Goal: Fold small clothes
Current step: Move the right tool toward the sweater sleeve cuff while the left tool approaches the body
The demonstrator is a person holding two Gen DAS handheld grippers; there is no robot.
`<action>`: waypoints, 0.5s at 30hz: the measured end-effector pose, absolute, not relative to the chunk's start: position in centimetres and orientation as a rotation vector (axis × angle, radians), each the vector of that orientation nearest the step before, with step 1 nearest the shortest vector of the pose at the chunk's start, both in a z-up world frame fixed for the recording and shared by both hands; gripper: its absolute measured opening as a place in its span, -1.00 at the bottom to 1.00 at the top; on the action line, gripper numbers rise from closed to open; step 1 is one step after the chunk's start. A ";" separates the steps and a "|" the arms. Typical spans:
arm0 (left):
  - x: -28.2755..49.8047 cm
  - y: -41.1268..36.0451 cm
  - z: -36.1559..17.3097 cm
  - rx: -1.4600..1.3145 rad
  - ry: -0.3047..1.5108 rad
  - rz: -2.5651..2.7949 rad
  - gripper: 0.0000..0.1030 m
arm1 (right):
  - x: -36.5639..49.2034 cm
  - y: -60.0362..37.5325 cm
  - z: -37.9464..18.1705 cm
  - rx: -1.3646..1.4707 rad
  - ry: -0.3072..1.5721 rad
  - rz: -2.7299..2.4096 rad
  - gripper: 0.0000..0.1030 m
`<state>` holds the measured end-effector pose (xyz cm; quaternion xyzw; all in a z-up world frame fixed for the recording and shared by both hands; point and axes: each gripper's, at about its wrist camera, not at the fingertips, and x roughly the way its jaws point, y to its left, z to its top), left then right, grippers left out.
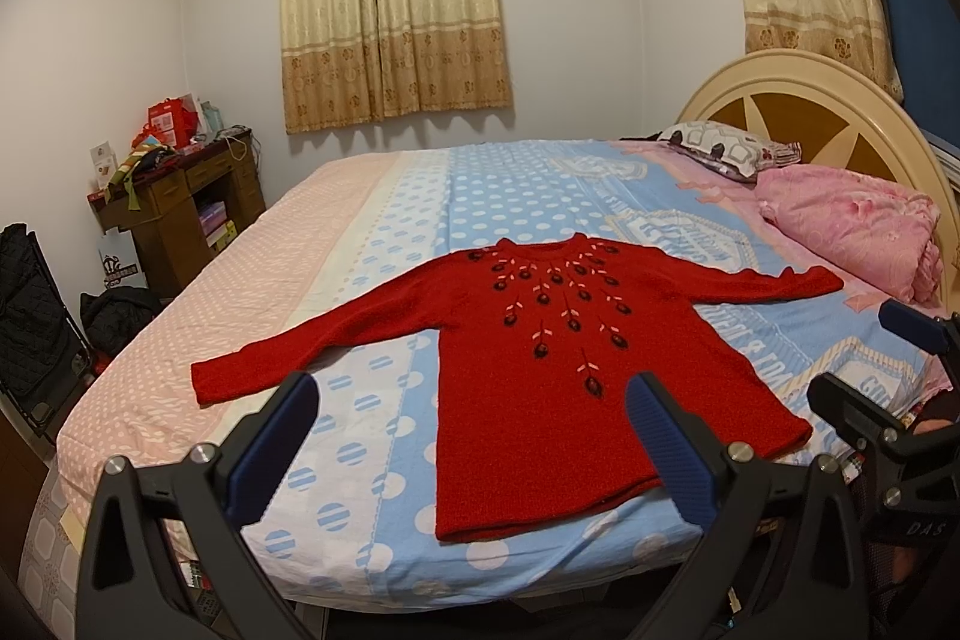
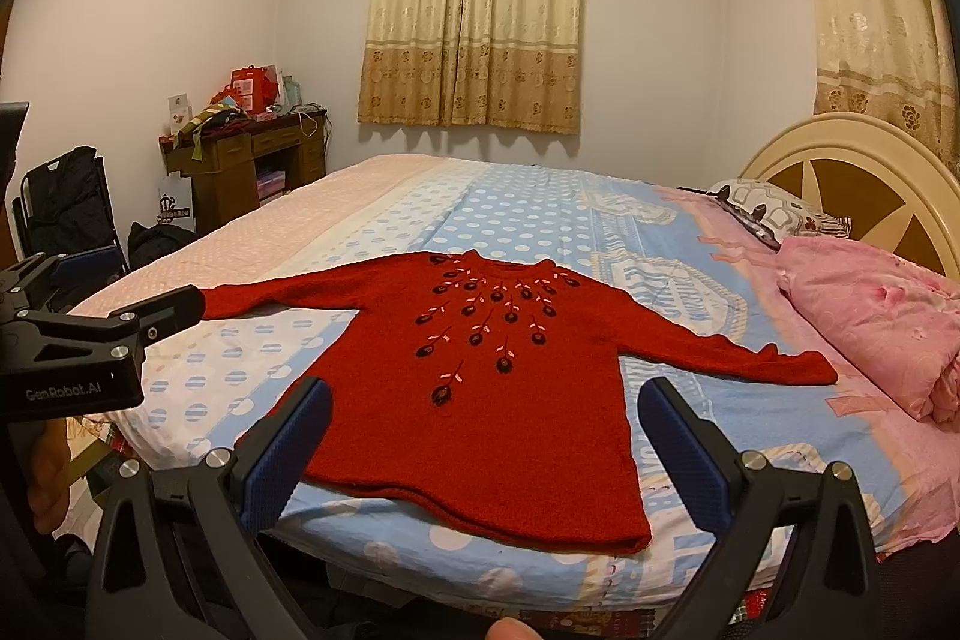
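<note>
A small red knitted sweater [image 1: 540,388] [image 2: 480,400] with dark flower embroidery lies flat on the bed, face up, both sleeves spread out, hem toward me. My left gripper [image 1: 474,400] is open, held above the near bed edge just short of the hem's left part, nothing between its blue-padded fingers [image 1: 276,442]. My right gripper [image 2: 486,412] is also open and empty, hovering over the hem's right part. In the left wrist view the right gripper [image 1: 888,370] shows at the right edge; in the right wrist view the left gripper [image 2: 102,328] shows at the left edge.
The bed [image 1: 390,232] has a blue and pink dotted sheet. A folded pink quilt [image 1: 858,226] and a patterned pillow [image 1: 720,148] lie by the headboard [image 1: 822,100] on the right. A cluttered wooden desk [image 1: 180,202] and a black chair [image 1: 30,316] stand at left.
</note>
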<state>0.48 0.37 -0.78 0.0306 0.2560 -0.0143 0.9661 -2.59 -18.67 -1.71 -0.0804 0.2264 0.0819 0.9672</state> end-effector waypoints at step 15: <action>5.4 0.9 -3.4 0.082 0.581 -0.017 1.00 | 1.4 -21.1 -3.5 -0.157 0.489 0.156 0.98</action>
